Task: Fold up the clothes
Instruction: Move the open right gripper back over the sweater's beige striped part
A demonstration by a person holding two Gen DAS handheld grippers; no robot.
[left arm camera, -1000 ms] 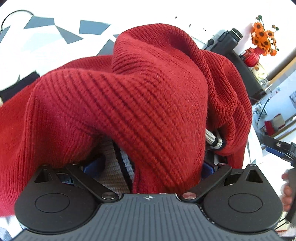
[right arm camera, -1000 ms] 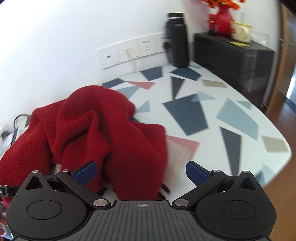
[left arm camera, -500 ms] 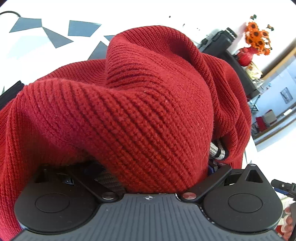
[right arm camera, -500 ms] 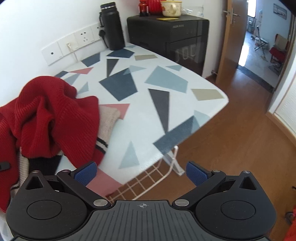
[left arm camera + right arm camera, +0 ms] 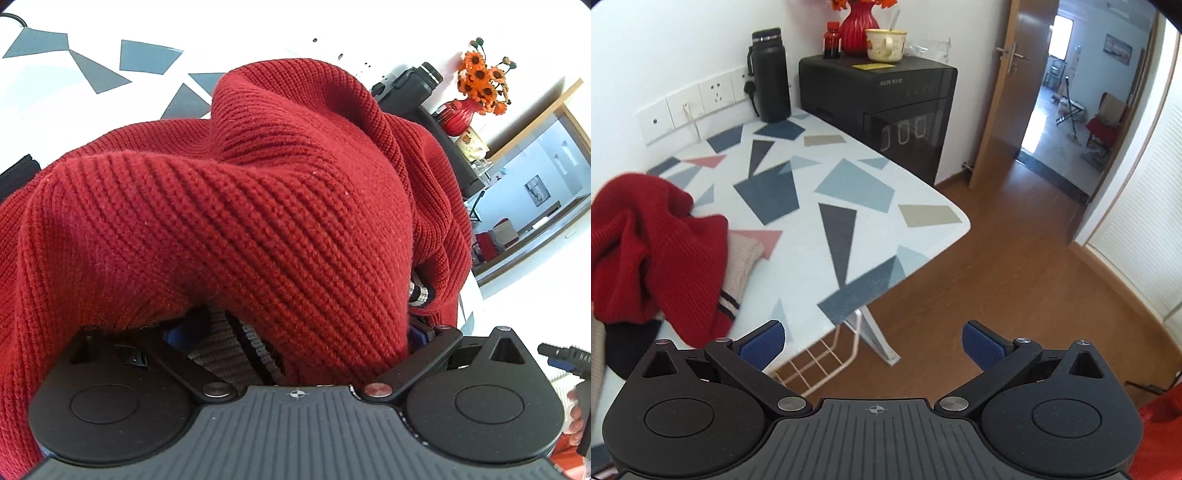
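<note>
A red ribbed knit sweater (image 5: pixel 240 221) with a beige, dark-striped part (image 5: pixel 229 350) is heaped over my left gripper (image 5: pixel 295 328). Its jaws stand wide apart, with the fabric bulging between and over them, so the blue pads are mostly hidden. The right wrist view shows the same sweater (image 5: pixel 646 240) piled at the left end of the patterned table (image 5: pixel 849 192), its beige striped part (image 5: pixel 738 266) hanging out beneath. My right gripper (image 5: pixel 873 341) is open with nothing in it, held off the table's near edge, to the right of the sweater.
A black flask (image 5: pixel 770 75) stands at the table's far end by the wall sockets. Beside it is a black cabinet (image 5: pixel 886 96) carrying a red vase (image 5: pixel 855 37) and a mug (image 5: pixel 884 44). Wooden floor (image 5: pixel 997 277) and an open doorway (image 5: pixel 1071 92) lie to the right.
My right gripper has drawn back and swung right, away from the sweater, past the table's edge. The left gripper stays under the heaped sweater, which has shifted only slightly.
</note>
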